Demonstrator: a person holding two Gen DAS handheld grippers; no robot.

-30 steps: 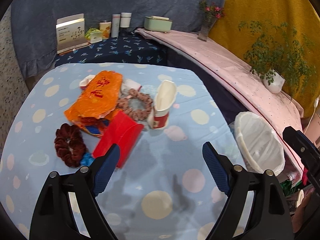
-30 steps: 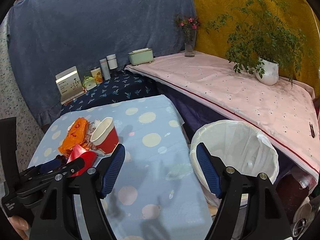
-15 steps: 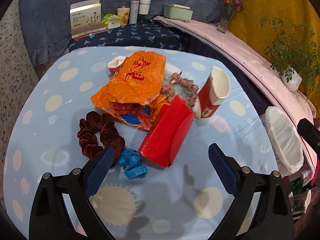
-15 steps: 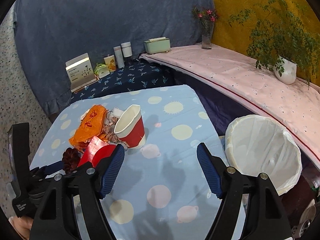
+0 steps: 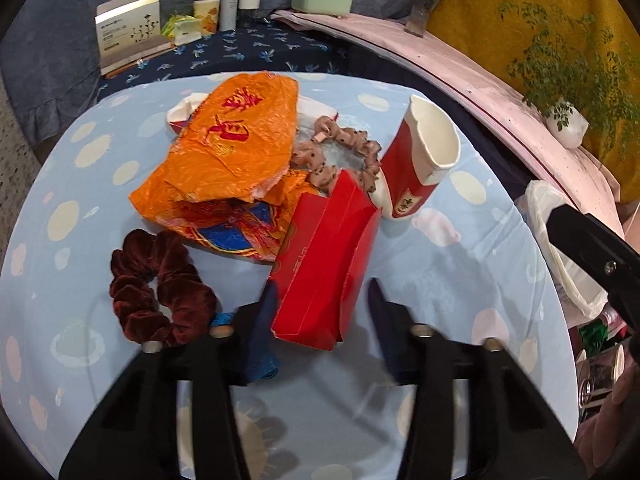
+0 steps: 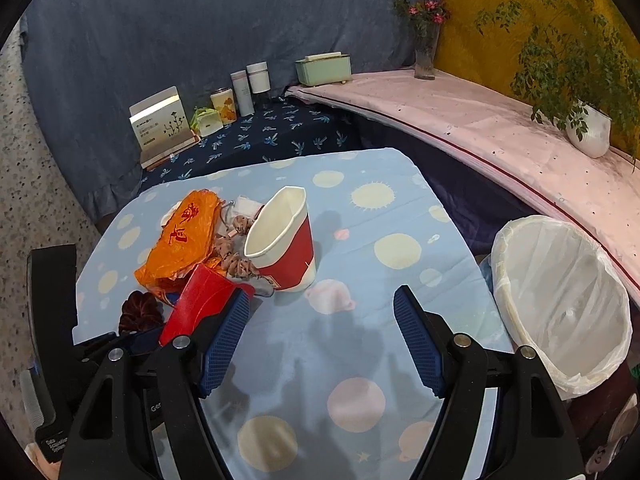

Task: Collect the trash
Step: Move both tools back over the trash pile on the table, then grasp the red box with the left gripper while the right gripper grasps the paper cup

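In the left wrist view, the left hand-held gripper (image 5: 322,300) is sitting low over the tabletop (image 5: 460,264) with its two blue fingers on each side of the near end of a red paper box (image 5: 324,264). The fingers are looking blurry and part way open, with the box between them, and they are not squeezing it yet, so I think the box is the first bit of trash to be picked up. The box is leaning on an orange plastic bag (image 5: 232,148). A red and white paper cup (image 5: 420,164), bent at the rim, is standing just beside the box. A pinkish scrunchie (image 5: 340,152) is lying between the bag and the cup, and a dark red scrunchie (image 5: 156,288) is lying near the left finger. In the right wrist view, the right hand-held gripper (image 6: 322,344) is hanging wide open with nothing in it, over a bare part of the blue cloth with sun and planet spots. It seems to be waiting. The white-lined trash bin (image 6: 560,304) is standing just past the right edge of the tabletop, close by so trash can drop in. Behind are a blue curtain (image 6: 200,40), a yellow curtain (image 6: 500,8), a pink shelf (image 6: 460,120) with a potted plant (image 6: 580,80), and small bottles (image 6: 250,84).
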